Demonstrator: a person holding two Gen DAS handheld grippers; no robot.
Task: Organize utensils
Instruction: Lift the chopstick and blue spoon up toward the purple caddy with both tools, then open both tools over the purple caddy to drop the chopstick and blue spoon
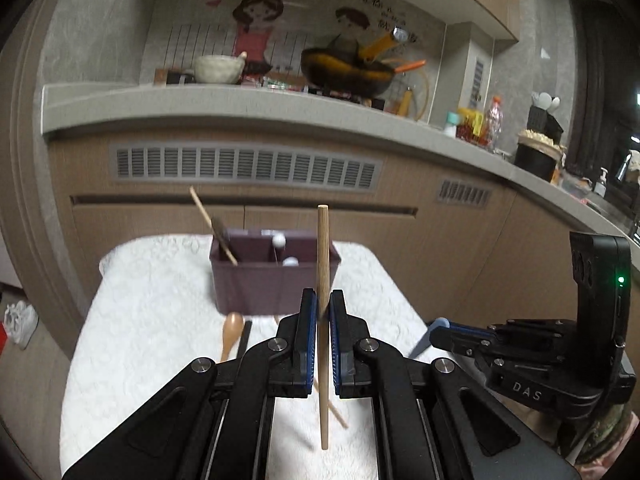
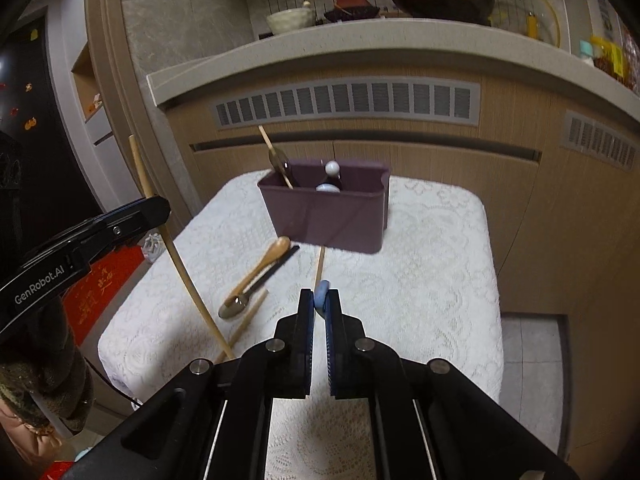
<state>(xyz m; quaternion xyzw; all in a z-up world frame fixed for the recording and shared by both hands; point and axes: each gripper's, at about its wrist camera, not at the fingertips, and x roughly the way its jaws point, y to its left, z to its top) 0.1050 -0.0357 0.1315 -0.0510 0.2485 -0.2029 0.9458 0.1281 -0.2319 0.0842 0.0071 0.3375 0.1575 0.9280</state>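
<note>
My left gripper (image 1: 323,312) clamped a wooden chopstick (image 1: 322,264) upright above the lace-covered tabletop (image 1: 152,320). My right gripper (image 2: 320,304) pinched a pale blue spoon (image 2: 321,298) short of the purple utensil holder (image 2: 332,216) near the far edge.
</note>
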